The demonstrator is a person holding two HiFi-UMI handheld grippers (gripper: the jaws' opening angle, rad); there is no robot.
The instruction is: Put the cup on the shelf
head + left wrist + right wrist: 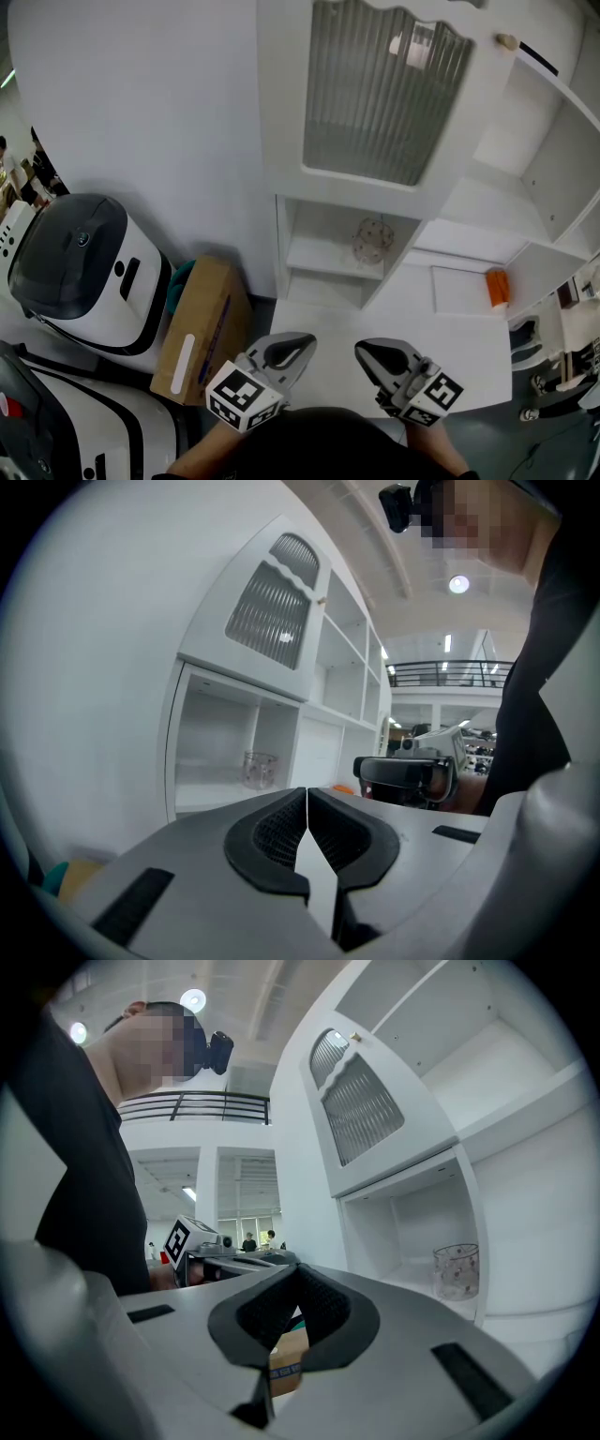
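Note:
A clear glass cup with small dots stands upright on the white shelf in the cabinet's low compartment. The same cup shows in the left gripper view, and the cup shows in the right gripper view. My left gripper is held low in front of the cabinet, jaws shut and empty. Beside it my right gripper is likewise shut, with nothing between its jaws. Both are well back from the cup.
The white cabinet has a ribbed-glass door above the cup. An orange object lies on the white counter to the right. A cardboard box and a white and black machine stand at left.

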